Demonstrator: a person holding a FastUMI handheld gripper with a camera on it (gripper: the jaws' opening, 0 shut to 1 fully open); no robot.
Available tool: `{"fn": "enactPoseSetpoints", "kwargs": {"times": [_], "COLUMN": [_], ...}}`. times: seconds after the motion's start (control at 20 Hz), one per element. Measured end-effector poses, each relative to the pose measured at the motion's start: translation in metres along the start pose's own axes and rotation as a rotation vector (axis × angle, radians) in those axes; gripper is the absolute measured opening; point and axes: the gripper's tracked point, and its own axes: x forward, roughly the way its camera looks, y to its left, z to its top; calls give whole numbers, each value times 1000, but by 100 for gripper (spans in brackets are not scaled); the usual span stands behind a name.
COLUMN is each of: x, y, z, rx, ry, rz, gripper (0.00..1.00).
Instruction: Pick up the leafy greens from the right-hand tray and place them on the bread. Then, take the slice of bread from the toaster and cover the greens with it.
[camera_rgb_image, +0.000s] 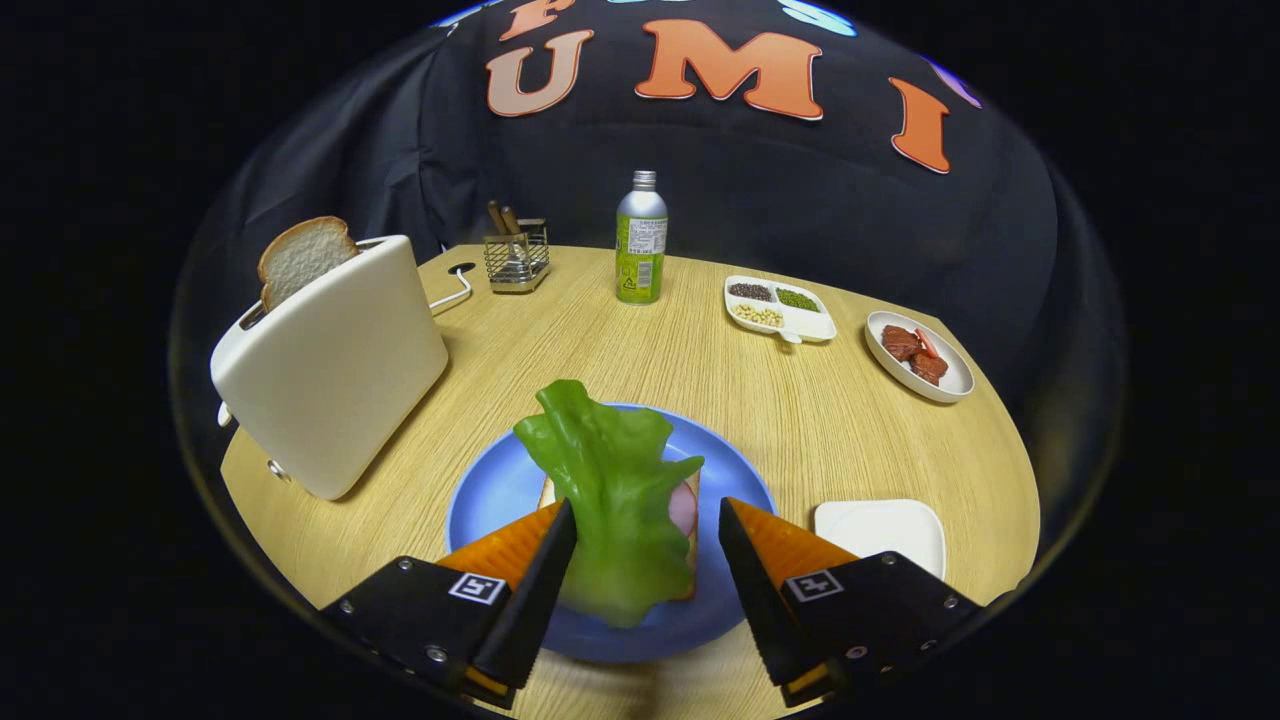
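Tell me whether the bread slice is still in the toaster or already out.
Still in: the bread slice stands upright in the toaster slot. The open tongs flank the greens on the blue plate.

Green leaf (615, 500) draped over bread (548, 493)

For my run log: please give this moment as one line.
gripper: open | leafy greens: on bread, blue plate | toaster: slice inside

The tool (647, 540) has two wedge-shaped fingers (768, 580) whose inner faces are ribbed with fine ridges. Each finger is mounted on a black angular block with a matte finish, fixed by small silver screws at the corners. Each block carries a square black-and-white marker tag on top. The fingers stand apart.
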Motion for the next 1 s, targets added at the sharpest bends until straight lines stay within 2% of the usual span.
{"fn": "enactPoseSetpoints", "kwargs": {"times": [0.2, 0.5, 1.0], "x": [-2, -14, -59], "y": [3, 1, 35], "z": [1, 25, 138], "rx": [-9, 39, 47], "ry": [-8, -54, -232], "rz": [-3, -21, -29], "gripper": [98, 98, 98]}}
